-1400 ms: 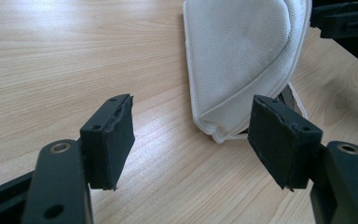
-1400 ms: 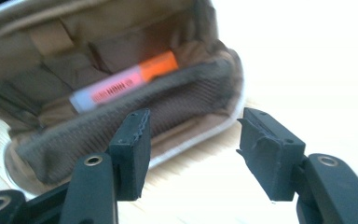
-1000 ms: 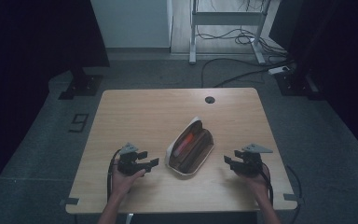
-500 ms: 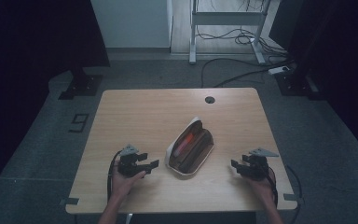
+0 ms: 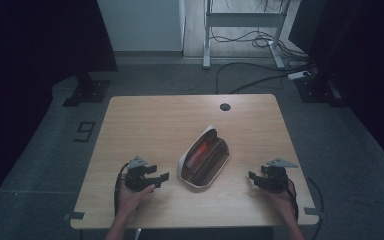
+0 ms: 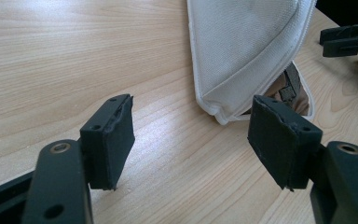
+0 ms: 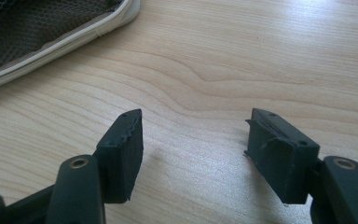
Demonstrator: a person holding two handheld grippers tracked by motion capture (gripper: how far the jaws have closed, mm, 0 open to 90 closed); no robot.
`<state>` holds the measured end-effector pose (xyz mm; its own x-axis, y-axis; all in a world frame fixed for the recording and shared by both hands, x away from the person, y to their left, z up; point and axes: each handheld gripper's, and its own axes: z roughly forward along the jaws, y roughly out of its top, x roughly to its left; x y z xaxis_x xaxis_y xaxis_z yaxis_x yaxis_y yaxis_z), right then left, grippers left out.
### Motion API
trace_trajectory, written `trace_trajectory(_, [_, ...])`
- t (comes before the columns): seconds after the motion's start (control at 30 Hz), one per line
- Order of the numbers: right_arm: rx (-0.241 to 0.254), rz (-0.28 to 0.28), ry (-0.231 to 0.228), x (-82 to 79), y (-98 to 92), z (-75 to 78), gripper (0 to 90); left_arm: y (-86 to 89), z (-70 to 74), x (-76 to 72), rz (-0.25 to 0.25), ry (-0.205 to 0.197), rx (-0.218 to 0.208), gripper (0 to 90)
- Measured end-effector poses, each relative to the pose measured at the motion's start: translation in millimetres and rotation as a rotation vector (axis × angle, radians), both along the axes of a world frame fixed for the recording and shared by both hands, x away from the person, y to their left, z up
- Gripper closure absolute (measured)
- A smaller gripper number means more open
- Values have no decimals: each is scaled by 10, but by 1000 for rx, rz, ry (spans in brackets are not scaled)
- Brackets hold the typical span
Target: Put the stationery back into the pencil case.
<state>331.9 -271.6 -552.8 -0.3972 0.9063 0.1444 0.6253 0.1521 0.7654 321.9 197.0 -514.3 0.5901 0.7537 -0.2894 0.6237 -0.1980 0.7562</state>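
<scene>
The pale wood-grain rectangular worktop point(image 5: 145, 120) carries one thing near its middle: a white fabric zip pouch point(image 5: 203, 157), lying open lengthwise, with a brown mesh lining and something red-orange and dark inside that is too small to identify. It sits between the two hands, a little nearer the person's edge than the far edge, with a small dark round grommet hole point(image 5: 224, 106) beyond it.

The left claw point(image 5: 161, 177) rests low over the worktop just left of the pouch, jaws spread and empty, aimed at the pouch's near white corner point(image 6: 223, 114). The right claw point(image 5: 252, 176) sits well to the right of the pouch, also released and holding nothing; its jaws have just been opening, with only bare wood between them, and the pouch's white rim point(image 7: 74, 37) lies off to one side of its line.

This looks like the approach stage, before any contact with the pouch. I judge the next move calls for each claw to travel inward to a pouch edge, the right one covering more ground, then to close on the thin fabric rim without pushing the pouch across the smooth surface.

No brand, label or readable writing shows on the pouch, the claws or the worktop.
</scene>
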Motion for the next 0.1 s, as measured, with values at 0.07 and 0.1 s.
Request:
trace_trajectory(0.07, [-4, 0, -1, 4, 7, 0, 343, 1, 1, -6, 0, 0, 1, 312])
trace_trajectory(0.1, [-6, 1, -2, 6, 10, -1, 342, 1, 1, -6, 0, 0, 1, 312])
